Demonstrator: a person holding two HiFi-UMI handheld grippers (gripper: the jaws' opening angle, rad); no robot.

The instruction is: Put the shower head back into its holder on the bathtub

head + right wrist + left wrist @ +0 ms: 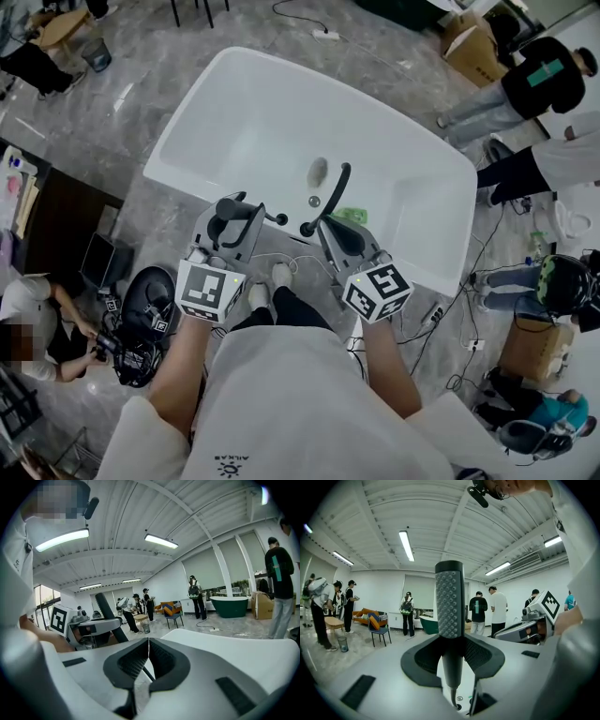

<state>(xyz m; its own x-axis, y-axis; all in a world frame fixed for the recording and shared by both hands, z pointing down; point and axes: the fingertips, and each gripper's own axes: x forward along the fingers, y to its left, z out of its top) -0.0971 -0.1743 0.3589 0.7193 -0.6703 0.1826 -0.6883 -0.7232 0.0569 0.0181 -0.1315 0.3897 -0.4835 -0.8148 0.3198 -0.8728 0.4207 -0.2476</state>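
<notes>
The dark grey shower head (450,604) stands upright between my left gripper's (452,656) pads, nozzle face toward the camera, with a thin metal hose hanging below. My left gripper (232,212) is shut on its handle, just in front of the white bathtub's near rim (281,246). The right gripper view shows the shower head (107,610) tilted beside the left gripper. My right gripper (330,225) (148,651) hovers over the same rim, its pads shut on nothing. A dark curved fitting (333,192) rises from the rim between the grippers. I cannot tell which fitting is the holder.
The tub's drain (319,172) lies in the white basin. A green object (350,216) sits by the right gripper. Cables (469,281) run over the floor to the right. Several people stand or crouch around; a cardboard box (473,49) is at the far right.
</notes>
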